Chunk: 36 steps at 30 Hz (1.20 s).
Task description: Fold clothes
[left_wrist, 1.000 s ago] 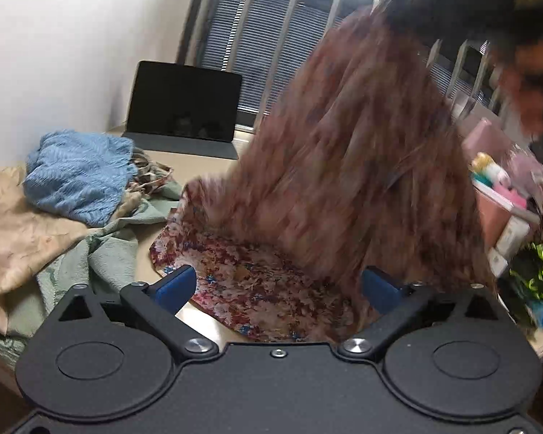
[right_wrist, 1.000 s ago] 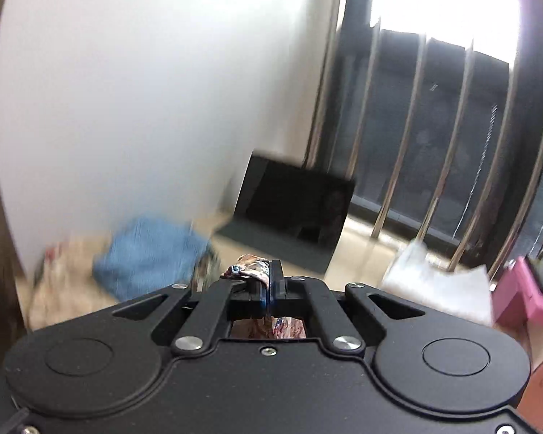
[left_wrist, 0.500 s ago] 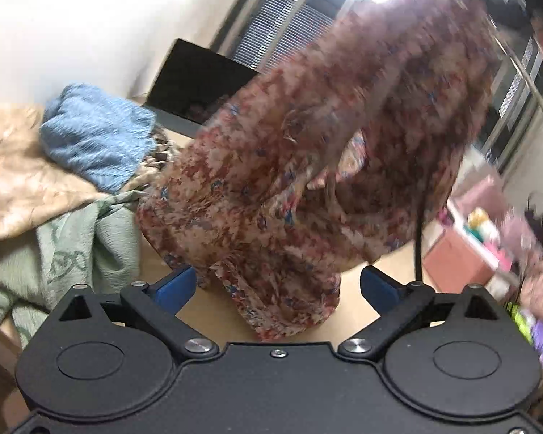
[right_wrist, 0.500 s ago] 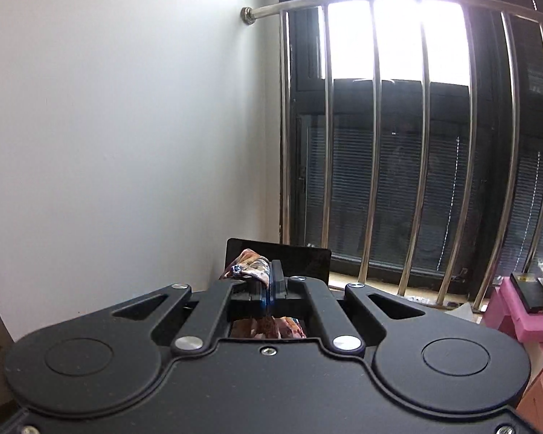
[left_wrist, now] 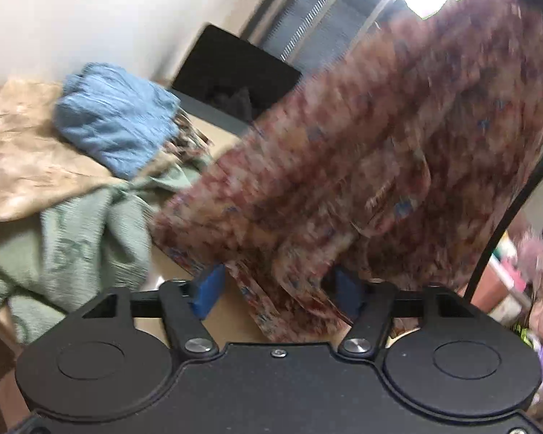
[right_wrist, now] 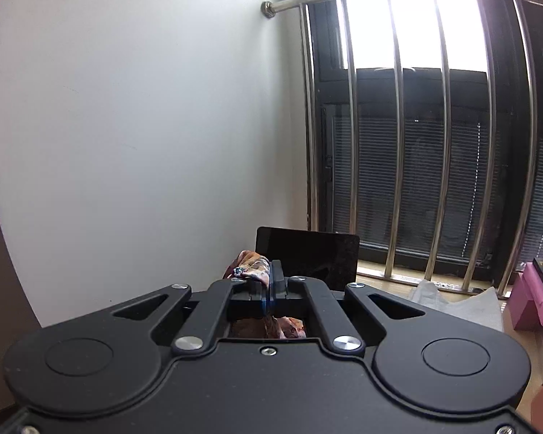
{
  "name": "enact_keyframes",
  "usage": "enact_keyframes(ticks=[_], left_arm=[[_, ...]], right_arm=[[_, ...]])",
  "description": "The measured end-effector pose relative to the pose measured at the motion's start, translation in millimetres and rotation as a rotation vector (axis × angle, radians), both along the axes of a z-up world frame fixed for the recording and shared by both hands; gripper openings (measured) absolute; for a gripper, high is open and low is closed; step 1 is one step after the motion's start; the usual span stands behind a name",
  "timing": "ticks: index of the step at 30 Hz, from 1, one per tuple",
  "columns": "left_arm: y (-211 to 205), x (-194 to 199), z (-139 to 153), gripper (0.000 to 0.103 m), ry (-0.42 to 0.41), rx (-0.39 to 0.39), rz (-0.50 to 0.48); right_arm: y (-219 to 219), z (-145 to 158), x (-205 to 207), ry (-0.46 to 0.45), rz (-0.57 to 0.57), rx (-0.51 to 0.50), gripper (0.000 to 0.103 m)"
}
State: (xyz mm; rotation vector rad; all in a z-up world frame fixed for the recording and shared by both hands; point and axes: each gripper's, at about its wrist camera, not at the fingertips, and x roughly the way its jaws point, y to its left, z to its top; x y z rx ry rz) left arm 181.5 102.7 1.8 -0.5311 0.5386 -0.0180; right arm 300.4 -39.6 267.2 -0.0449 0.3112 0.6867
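A floral reddish-brown garment (left_wrist: 362,166) hangs in the air over the wooden table (left_wrist: 235,311), held up from the upper right. Its lower hem dangles between the blue fingertips of my left gripper (left_wrist: 277,285), which is open and holds nothing. My right gripper (right_wrist: 271,282) is raised high and shut on a bunched corner of the same garment (right_wrist: 249,266); more of the fabric shows under its jaws. The left wrist view is blurred by motion.
A pile of clothes lies at the left: a blue knit (left_wrist: 116,123), a beige cloth (left_wrist: 25,166) and a green garment (left_wrist: 79,238). A dark tablet (left_wrist: 235,79) stands at the back by the barred window (right_wrist: 434,144). Pink boxes (right_wrist: 532,300) and clutter sit at the right.
My right gripper lifted the garment higher, so it left the table and now hangs free. The left gripper moved in toward its lower hem and narrowed a little, still open.
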Motion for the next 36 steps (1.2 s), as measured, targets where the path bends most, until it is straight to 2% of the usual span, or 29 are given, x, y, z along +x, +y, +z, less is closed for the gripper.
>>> enact_keyframes(ticks=[4, 7, 9, 10, 14, 18, 23, 28, 32, 34, 36], left_arm=[[-17.2, 1.8, 2.5, 0.054, -0.006, 0.062, -0.018], [-18.8, 7.3, 0.9, 0.034, 0.011, 0.076, -0.01], [-16.5, 12.3, -1.3, 0.008, 0.021, 0.058, -0.029], [-17.0, 13.2, -0.9, 0.005, 0.016, 0.08, -0.041], [-17.5, 4.4, 9.9, 0.004, -0.033, 0.233, -0.055], [1.3, -18.2, 35.4, 0.004, -0.102, 0.354, -0.001], [13.1, -46.3, 78.4, 0.004, -0.202, 0.497, 0.059], [-5.7, -71.1, 103.3, 0.004, -0.241, 0.631, 0.053], [-27.2, -70.2, 102.3, 0.004, -0.246, 0.716, 0.03], [-36.8, -63.2, 97.9, 0.004, -0.239, 0.752, 0.02], [-46.6, -34.4, 86.7, 0.004, -0.197, 0.745, 0.0]], right_arm=[[-9.9, 1.6, -1.9, -0.016, -0.02, -0.004, 0.001], [-24.8, 1.3, -5.5, -0.018, -0.016, 0.022, 0.001], [-37.1, 0.1, -11.2, -0.029, -0.01, 0.041, 0.001], [-45.0, -1.6, -14.8, -0.031, -0.007, 0.057, 0.001], [-85.9, -16.1, -30.2, -0.059, -0.031, 0.115, 0.001], [-140.3, -36.8, -45.8, -0.067, -0.109, 0.143, 0.001], [-188.1, -78.8, -60.5, 0.019, -0.173, 0.104, 0.001], [-208.9, -114.8, -84.9, 0.102, -0.183, 0.093, 0.001], [-224.6, -134.5, -104.3, 0.15, -0.188, 0.105, 0.001], [-229.2, -144.4, -100.7, 0.19, -0.196, 0.108, 0.001], [-231.7, -162.1, -84.8, 0.263, -0.211, 0.09, 0.001]])
